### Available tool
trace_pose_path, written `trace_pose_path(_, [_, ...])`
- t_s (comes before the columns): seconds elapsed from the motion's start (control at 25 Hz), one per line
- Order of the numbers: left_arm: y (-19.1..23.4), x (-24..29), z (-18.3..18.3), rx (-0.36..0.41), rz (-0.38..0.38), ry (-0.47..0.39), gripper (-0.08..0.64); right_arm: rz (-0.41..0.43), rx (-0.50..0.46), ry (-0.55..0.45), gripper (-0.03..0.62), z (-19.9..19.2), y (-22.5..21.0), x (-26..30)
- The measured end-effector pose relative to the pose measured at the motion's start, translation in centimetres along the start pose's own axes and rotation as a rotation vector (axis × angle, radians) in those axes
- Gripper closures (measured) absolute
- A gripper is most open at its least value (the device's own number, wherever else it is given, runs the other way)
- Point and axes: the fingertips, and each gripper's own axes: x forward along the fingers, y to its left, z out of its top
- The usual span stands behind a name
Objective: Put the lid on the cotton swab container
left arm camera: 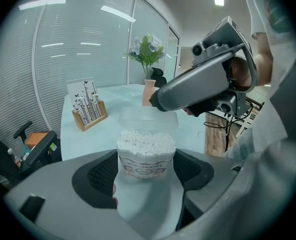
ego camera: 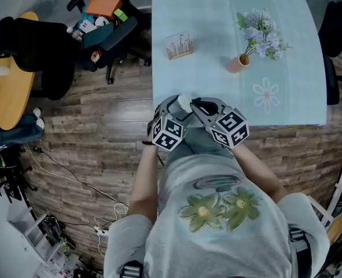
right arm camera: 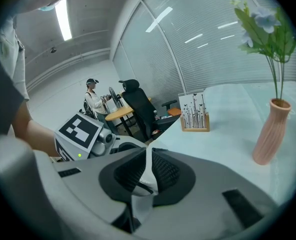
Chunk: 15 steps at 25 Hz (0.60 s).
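- Left gripper (left arm camera: 146,176) fingers, spread wide, clamp the cotton swab container (left arm camera: 146,154).
- Right gripper (right arm camera: 149,171) fingers pinch the lid (left arm camera: 148,118) by its edge: level it, centre it, then press down evenly.

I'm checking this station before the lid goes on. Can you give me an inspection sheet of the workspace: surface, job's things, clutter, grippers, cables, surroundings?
Surface: table under a pale cloth with a flower print.
Job's things: cotton swab container, open and full; clear lid held over it, not seated.
Clutter: card stand and vase of flowers, farther back on the table.
Grippers: left gripper jaws grip the container's sides; right gripper jaws pinch the lid's edge.
Cables: white cables and a power strip on the floor.
Surroundings: wooden floor, loaded office chair, round yellow table.
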Motion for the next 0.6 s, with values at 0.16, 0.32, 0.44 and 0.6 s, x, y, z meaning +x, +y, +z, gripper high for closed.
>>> trace_pose_path(0.16, [0.03, -0.04, -0.10, 0.000, -0.002, 0.000, 0.213, -0.017, -0.025, 0.007, 0.555, -0.14, 0.28, 0.21])
trace_pose_path(0.32, [0.07, 0.03, -0.07, 0.000, -0.003, -0.002, 0.213, -0.020, -0.035, 0.015, 0.555, -0.26, 0.46, 0.47])
trace_pose_path(0.44, [0.04, 0.00, 0.00, 0.001, -0.005, -0.004, 0.213, -0.021, -0.042, 0.020, 0.555, -0.33, 0.66, 0.58])
trace_pose_path(0.6, [0.05, 0.03, 0.04, 0.001, -0.005, -0.004, 0.213, -0.034, -0.057, 0.041, 0.555, -0.65, 0.74, 0.88])
